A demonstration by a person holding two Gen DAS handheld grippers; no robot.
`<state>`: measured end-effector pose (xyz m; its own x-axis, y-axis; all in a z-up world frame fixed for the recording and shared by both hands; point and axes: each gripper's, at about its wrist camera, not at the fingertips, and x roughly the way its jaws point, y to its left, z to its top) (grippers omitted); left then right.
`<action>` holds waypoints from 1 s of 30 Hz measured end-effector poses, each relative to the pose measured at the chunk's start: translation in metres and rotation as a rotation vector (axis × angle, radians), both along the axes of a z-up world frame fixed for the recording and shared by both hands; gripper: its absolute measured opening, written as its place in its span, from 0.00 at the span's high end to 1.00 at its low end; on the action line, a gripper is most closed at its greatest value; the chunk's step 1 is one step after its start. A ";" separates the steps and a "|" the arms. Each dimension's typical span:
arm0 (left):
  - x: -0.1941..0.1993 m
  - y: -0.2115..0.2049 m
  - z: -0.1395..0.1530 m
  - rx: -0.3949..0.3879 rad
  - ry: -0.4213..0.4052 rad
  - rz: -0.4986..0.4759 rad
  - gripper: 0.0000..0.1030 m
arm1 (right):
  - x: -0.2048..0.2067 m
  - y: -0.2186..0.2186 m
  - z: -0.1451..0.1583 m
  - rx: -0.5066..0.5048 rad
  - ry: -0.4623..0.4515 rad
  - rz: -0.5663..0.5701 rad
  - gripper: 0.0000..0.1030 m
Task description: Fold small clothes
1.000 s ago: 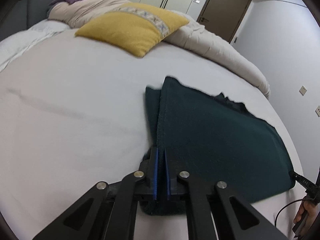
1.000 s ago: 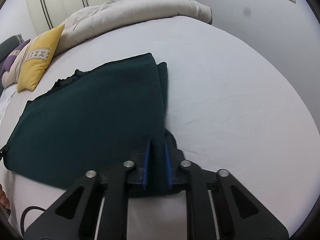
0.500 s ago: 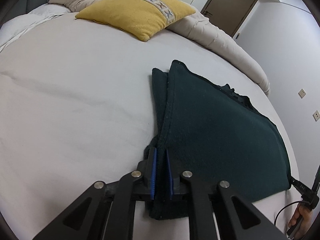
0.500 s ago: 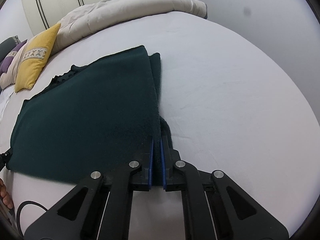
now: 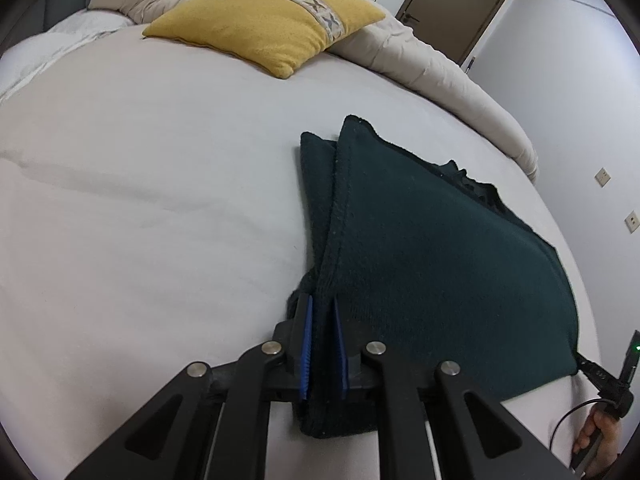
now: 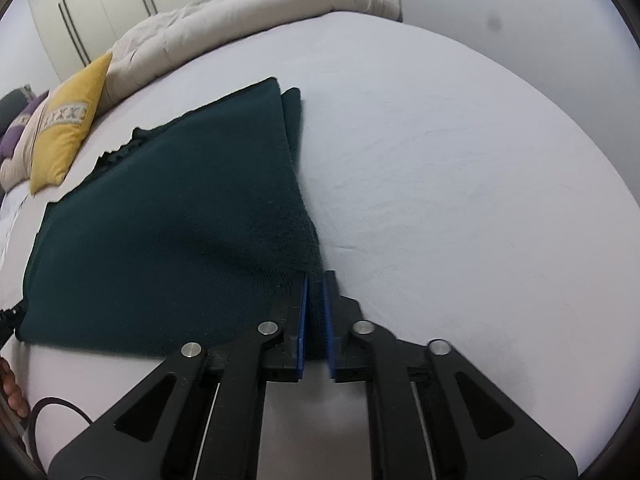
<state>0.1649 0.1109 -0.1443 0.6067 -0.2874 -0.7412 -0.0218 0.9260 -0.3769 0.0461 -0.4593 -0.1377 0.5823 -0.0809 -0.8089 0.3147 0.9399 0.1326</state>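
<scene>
A dark green knitted garment (image 5: 432, 256) lies folded on the white bed sheet (image 5: 140, 200); it also shows in the right wrist view (image 6: 168, 216). My left gripper (image 5: 322, 312) is shut on the garment's near left corner, cloth pinched between the blue pads. My right gripper (image 6: 315, 284) is shut on the near right corner, cloth between its blue pads. The near edge is held between the two grippers, while the far part rests on the bed with a lower layer showing along the side.
A yellow cushion (image 5: 264, 24) and a beige duvet (image 5: 432, 68) lie at the far side of the bed. A purple pillow (image 6: 12, 140) is at the far left. White wall with sockets (image 5: 602, 176) is on the right. A brown door (image 5: 460, 8) stands beyond.
Both grippers have moved forward over the bed with the garment's near corners. The right jaws closed tighter on the cloth after the first frame. The garment's far edge lies closer to the cushion.
</scene>
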 end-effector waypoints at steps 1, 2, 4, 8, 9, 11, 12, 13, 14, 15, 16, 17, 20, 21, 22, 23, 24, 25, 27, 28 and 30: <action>-0.001 0.003 0.003 -0.014 0.003 0.007 0.87 | 0.000 -0.001 0.004 -0.011 0.004 0.002 0.82; -0.003 0.006 0.008 -0.014 0.001 0.027 0.78 | -0.001 -0.002 0.009 -0.023 0.004 -0.010 0.70; -0.011 0.012 0.025 0.013 -0.043 0.087 0.68 | -0.006 -0.006 0.026 -0.055 -0.015 -0.084 0.50; 0.001 -0.013 0.058 0.080 -0.146 0.034 0.65 | 0.007 0.010 0.065 0.009 -0.163 -0.069 0.44; 0.012 -0.029 0.063 0.100 -0.158 -0.004 0.63 | 0.021 0.024 0.068 0.058 -0.176 0.000 0.44; 0.035 -0.054 0.062 0.132 -0.156 -0.059 0.63 | 0.057 0.059 0.065 0.203 -0.165 0.173 0.44; 0.046 -0.065 0.058 0.156 -0.147 -0.077 0.63 | 0.077 0.076 0.058 0.296 -0.149 0.256 0.44; 0.062 -0.077 0.051 0.187 -0.120 -0.091 0.63 | 0.098 0.092 0.047 0.388 -0.131 0.327 0.48; 0.071 -0.082 0.044 0.202 -0.096 -0.099 0.63 | 0.111 0.100 0.039 0.414 -0.114 0.342 0.48; 0.082 -0.087 0.032 0.238 -0.050 -0.103 0.63 | 0.128 0.108 0.027 0.433 -0.071 0.335 0.48; 0.085 -0.084 0.024 0.261 -0.017 -0.091 0.63 | 0.138 0.110 0.017 0.461 -0.035 0.325 0.48; 0.086 -0.078 0.017 0.257 -0.001 -0.077 0.63 | 0.145 0.106 0.006 0.499 -0.009 0.292 0.50; 0.074 -0.057 0.008 0.215 -0.021 -0.075 0.66 | 0.140 0.072 -0.007 0.581 -0.053 0.225 0.63; 0.072 -0.055 0.008 0.215 -0.030 -0.087 0.67 | 0.135 0.058 -0.009 0.597 -0.074 0.206 0.68; 0.070 -0.054 0.008 0.213 -0.035 -0.101 0.67 | 0.129 0.036 -0.013 0.624 -0.097 0.170 0.73; 0.069 -0.052 0.008 0.208 -0.036 -0.106 0.68 | 0.125 0.020 -0.015 0.640 -0.102 0.136 0.74; 0.068 -0.050 0.009 0.193 -0.035 -0.109 0.69 | 0.118 -0.002 -0.018 0.639 -0.113 0.080 0.75; 0.068 -0.045 0.009 0.183 -0.034 -0.110 0.69 | 0.108 -0.026 -0.019 0.624 -0.136 0.024 0.80; 0.065 -0.037 0.010 0.163 -0.037 -0.113 0.73 | 0.093 -0.054 -0.023 0.584 -0.149 -0.033 0.81; 0.061 -0.033 0.011 0.160 -0.041 -0.114 0.74 | 0.083 -0.072 -0.022 0.554 -0.149 -0.080 0.80; 0.055 -0.021 0.014 0.163 -0.043 -0.089 0.69 | 0.066 -0.100 -0.017 0.484 -0.130 -0.196 0.70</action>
